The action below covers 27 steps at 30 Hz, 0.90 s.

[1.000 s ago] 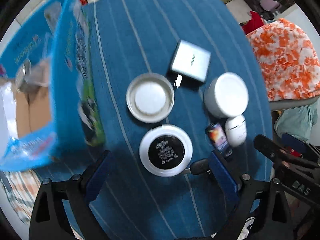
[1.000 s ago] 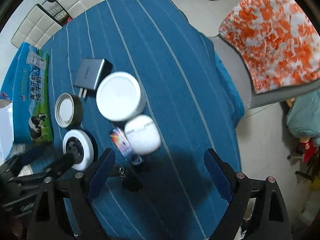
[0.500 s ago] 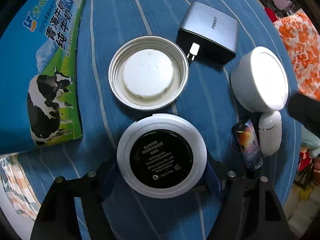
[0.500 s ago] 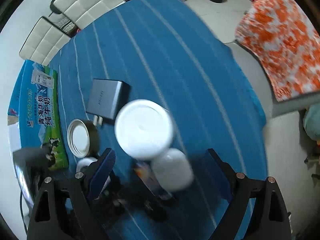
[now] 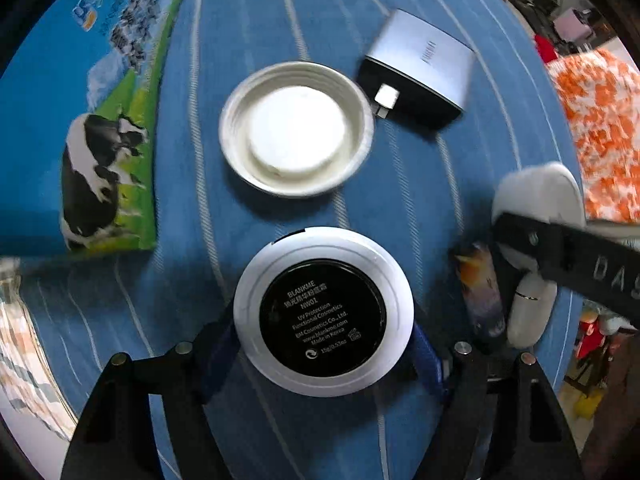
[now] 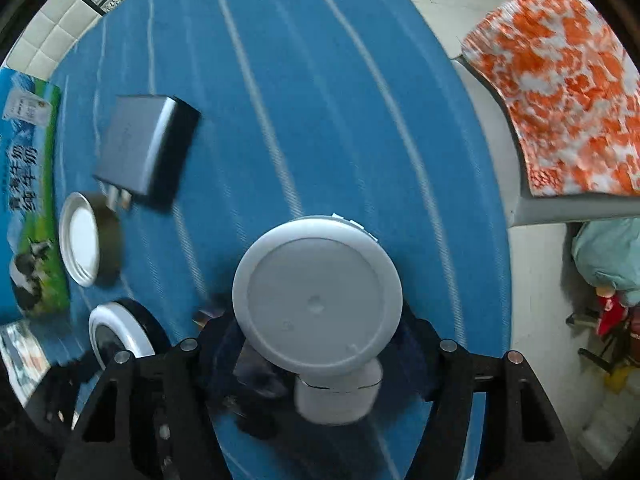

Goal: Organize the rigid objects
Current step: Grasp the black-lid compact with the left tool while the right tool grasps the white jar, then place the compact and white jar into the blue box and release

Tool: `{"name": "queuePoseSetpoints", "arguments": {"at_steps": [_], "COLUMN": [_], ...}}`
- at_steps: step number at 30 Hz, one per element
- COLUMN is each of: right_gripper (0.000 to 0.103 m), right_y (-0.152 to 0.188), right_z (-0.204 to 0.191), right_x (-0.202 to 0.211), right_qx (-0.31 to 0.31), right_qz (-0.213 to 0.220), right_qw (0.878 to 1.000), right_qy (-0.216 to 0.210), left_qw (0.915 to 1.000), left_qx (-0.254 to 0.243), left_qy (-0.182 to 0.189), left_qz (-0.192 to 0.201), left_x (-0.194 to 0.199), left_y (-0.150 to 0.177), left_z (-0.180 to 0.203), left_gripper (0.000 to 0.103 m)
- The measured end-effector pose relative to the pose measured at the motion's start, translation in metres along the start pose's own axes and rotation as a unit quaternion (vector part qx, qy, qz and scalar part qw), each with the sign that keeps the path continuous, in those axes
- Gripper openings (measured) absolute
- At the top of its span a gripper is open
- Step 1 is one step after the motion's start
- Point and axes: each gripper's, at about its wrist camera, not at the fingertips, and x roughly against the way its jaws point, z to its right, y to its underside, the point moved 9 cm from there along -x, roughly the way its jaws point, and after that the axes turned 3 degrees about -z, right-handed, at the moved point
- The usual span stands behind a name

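Surface: blue striped cloth [image 5: 260, 16] covers your desk; beyond its right edge sits a chair draped in an orange-and-white fabric [image 6: 560, 80].

Left hand-held gripper: your left hand-held gripper [image 5: 324, 336] has its blue fingers [image 5: 218, 354] set on either side of the round compact [image 5: 323, 316], white-rimmed with a black label facing up. The pads look to be touching its rim, but you cannot tell from this view whether they are pressing it.

Right hand-held gripper: your right hand-held gripper [image 6: 316, 344] sits low around the white jar [image 6: 317, 294], lid up, with one finger on each side of it. The fingers are hidden in shadow under the lid, so you cannot tell whether they are clamped.

Compact: it lies flat on the cloth at the near middle of the left view, and shows at the lower left of the right view.

Open tin: a shallow metal tin [image 5: 296, 128] with a white puck inside lies just behind the compact.

Charger: a grey plug adapter [image 5: 420, 68] lies just right of the tin, prongs toward it.

Milk carton: a blue carton with a cow picture [image 5: 100, 120] lies along the left edge.

Small items: a dark printed tube [image 5: 480, 292] and a white egg-shaped case [image 5: 528, 312] lie side by side to the right of the compact, just in front of the jar.
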Motion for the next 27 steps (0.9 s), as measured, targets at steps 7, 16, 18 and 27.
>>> {"name": "queuePoseSetpoints", "arguments": {"at_steps": [7,16,18,27], "right_gripper": [0.068,0.067,0.066,0.001], "right_y": [-0.002,0.014,0.016,0.032], "right_z": [0.002,0.007,0.008,-0.023], "right_x": [-0.006,0.01,0.018,0.045], "right_qx": [-0.005,0.001,0.003,0.067], "right_qz": [0.007,0.034,0.046,0.059], "right_qw": [1.0,0.999,0.998,0.995], "right_qy": [0.029,0.036,0.037,0.041], "left_qw": [0.9993,0.9985,0.9981,0.9923], "left_qx": [-0.021,-0.024,-0.029,-0.05], "left_qy": [-0.026,-0.022,-0.017,-0.005], "left_qz": [0.013,0.043,0.051,0.114], "left_x": [-0.002,0.029,0.039,0.099], "left_y": [0.002,-0.008,-0.007,0.001], "left_z": [0.009,-0.001,0.0,-0.012], "left_gripper": [0.073,0.073,0.073,0.073]}}
